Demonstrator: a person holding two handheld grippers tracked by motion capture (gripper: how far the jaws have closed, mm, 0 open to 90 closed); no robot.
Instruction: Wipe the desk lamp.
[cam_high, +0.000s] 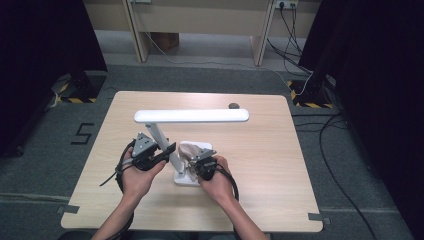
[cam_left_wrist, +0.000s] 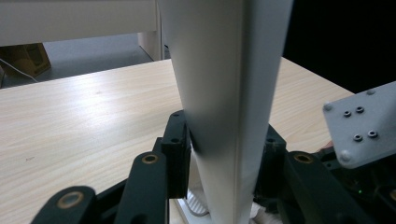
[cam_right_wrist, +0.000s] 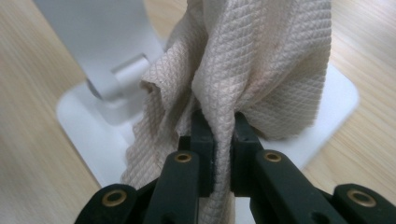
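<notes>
The right gripper (cam_right_wrist: 218, 122) is clamped on a beige cloth (cam_right_wrist: 261, 60), a bunched fold of it pinched between the jaws, which stand nearly closed. The cloth is held over the white base (cam_right_wrist: 88, 121) of a desk lamp, close against the foot of its arm (cam_left_wrist: 229, 93). It is judged to be light, soft and limp: the quilted weave hangs in loose folds, so a pinch on a gathered fold is all that is needed, and wiping pressure must come from the jaw tips pressed through the fabric.

The left gripper (cam_left_wrist: 224, 154) is closed on the arm, one pad on either side of it, low down near the base. The lamp is judged stiff, smooth and top-heavy, with its long head (cam_high: 191, 116) well above the base, so the low hold on the arm is well placed to steady it against tipping or sliding.

The lamp stands near the front middle of a wooden table (cam_high: 260, 150). A small dark object (cam_high: 233, 105) lies at the far edge.
</notes>
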